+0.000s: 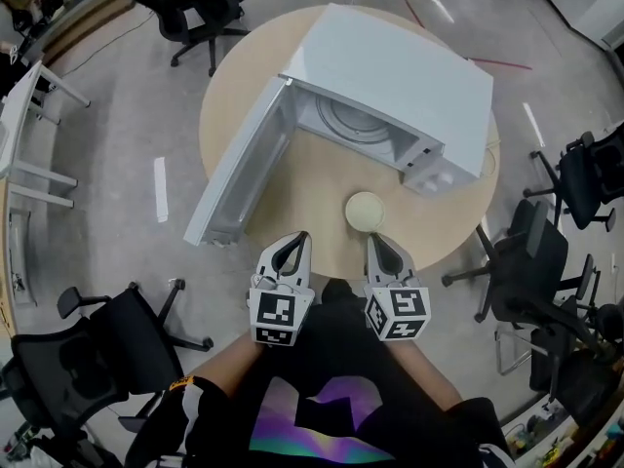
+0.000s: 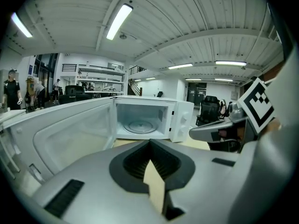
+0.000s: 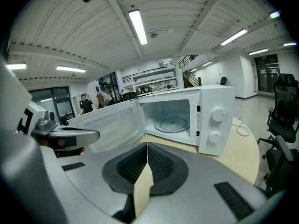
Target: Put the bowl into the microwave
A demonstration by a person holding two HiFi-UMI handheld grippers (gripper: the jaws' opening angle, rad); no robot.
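Observation:
A white microwave [image 1: 400,86] stands on the round wooden table [image 1: 292,198] with its door [image 1: 239,164] swung wide to the left; inside, the glass turntable [image 1: 346,123] is bare. A small pale bowl [image 1: 366,211] sits on the table in front of the microwave, just beyond my right gripper [image 1: 376,241]. My left gripper [image 1: 298,238] is beside it at the table's near edge. Both are shut with nothing held. The microwave [image 2: 142,120] shows ahead of my left gripper [image 2: 149,142], and the microwave [image 3: 187,118] ahead of my right gripper [image 3: 147,143]. The bowl is hidden in both gripper views.
Black office chairs stand round the table: one [image 1: 200,8] behind it, several [image 1: 531,261] at the right, one [image 1: 88,349] at the near left. A white desk [image 1: 24,135] is at far left. A cable [image 3: 242,128] lies on the table right of the microwave. People [image 2: 10,94] stand far off.

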